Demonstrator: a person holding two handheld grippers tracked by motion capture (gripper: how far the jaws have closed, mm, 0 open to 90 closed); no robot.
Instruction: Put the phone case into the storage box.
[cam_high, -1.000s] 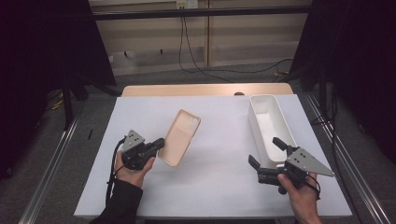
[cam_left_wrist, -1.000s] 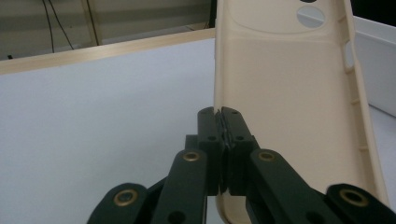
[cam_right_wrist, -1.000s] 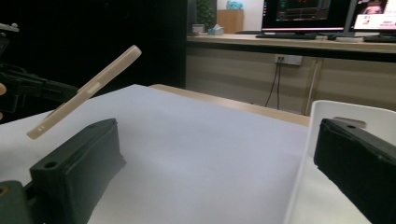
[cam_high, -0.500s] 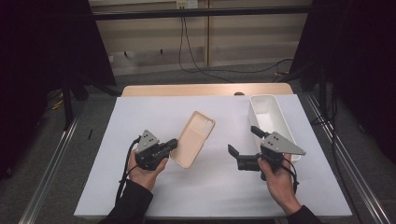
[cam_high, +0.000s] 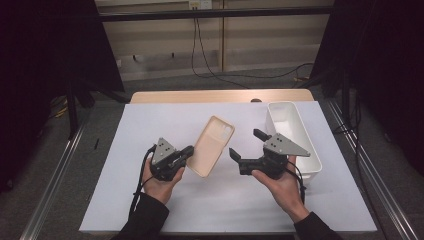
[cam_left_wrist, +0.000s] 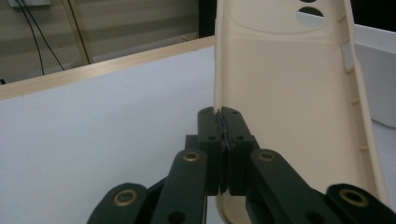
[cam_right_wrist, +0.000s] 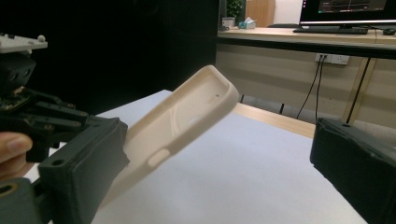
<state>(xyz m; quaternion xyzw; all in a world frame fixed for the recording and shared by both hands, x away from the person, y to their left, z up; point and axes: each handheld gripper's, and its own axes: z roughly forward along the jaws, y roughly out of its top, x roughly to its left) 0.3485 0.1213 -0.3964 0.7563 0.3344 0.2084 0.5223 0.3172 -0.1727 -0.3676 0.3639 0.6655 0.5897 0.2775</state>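
Beige phone case (cam_high: 213, 145): held up off the white table (cam_high: 150, 125), tilted, inner side facing up, centre of table.
L gripper (cam_left_wrist: 223, 122): jaws pinched tight on case's long edge near its lower end.
R gripper (cam_high: 246, 145): jaws wide apart, nothing between them, pointing at case from its right, close but apart.
White bin (cam_high: 287, 120): far right of table, behind R gripper.

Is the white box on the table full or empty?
Empty. In the high view the white box shows a bare inside. The phone case is outside it, pinched by the left gripper.
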